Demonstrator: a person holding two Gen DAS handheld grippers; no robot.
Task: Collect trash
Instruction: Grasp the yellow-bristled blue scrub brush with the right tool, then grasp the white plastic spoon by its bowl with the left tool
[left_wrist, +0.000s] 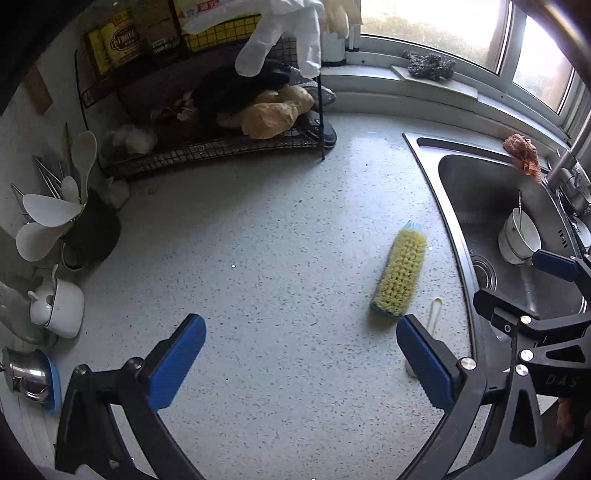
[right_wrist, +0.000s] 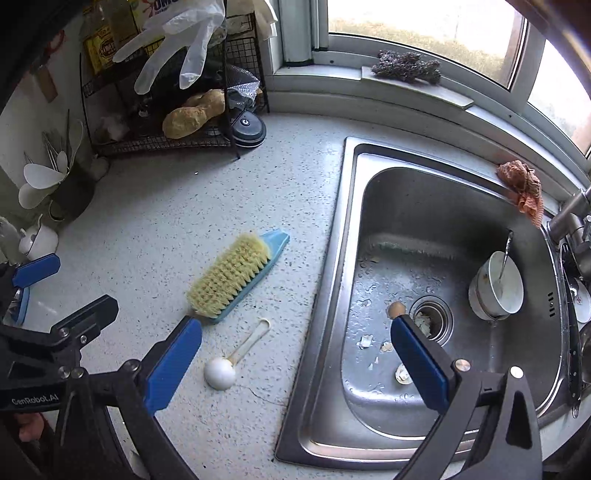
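Eggshell scraps (right_wrist: 365, 341) lie scattered on the floor of the steel sink (right_wrist: 332, 229), with a brown egg-like piece (right_wrist: 395, 309) beside the drain (right_wrist: 432, 317). My right gripper (right_wrist: 295, 354) is open and empty, held above the sink's left rim. My left gripper (left_wrist: 301, 354) is open and empty over the speckled counter (left_wrist: 258, 240), left of the sink (left_wrist: 439, 206). The right gripper (left_wrist: 546, 295) also shows at the right edge of the left wrist view.
A yellow-bristled blue brush (right_wrist: 236, 277) and a white scoop (right_wrist: 221, 371) lie on the counter. White bowls (right_wrist: 496, 291) stand in the sink. A wire rack (right_wrist: 177, 110) with gloves stands at the back. A utensil holder (left_wrist: 74, 218) and white pot (left_wrist: 59, 306) stand left.
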